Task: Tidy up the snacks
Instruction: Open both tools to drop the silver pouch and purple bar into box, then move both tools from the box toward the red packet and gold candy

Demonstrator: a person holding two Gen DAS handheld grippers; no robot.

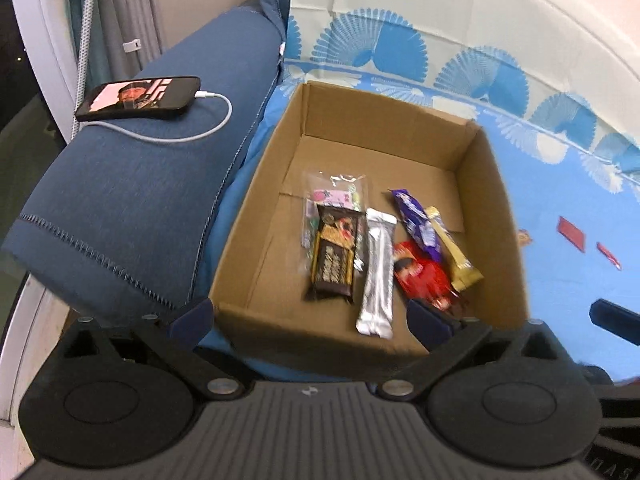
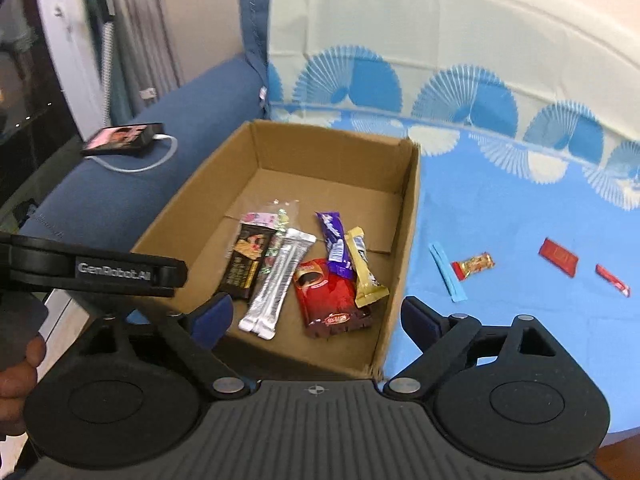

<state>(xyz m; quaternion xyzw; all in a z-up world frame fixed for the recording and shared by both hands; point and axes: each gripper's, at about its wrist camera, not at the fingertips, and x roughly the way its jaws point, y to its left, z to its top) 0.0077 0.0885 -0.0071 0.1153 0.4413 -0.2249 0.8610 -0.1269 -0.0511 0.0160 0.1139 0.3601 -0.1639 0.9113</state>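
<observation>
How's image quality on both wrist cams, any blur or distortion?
Left wrist: motion smear on the cardboard box right wall and the snacks; fisheye bends the sofa back; lit phone stays legible. Right wrist: softer overall, background and phone blurred, silver sachet still readable. No hard glare in either view.

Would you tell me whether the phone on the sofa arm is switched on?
On: the phone shows a lit picture, and a white cable is plugged in.

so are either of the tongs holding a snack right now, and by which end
Nothing is held. The left tongs and right tongs both stand open and empty above the cardboard box.
</observation>
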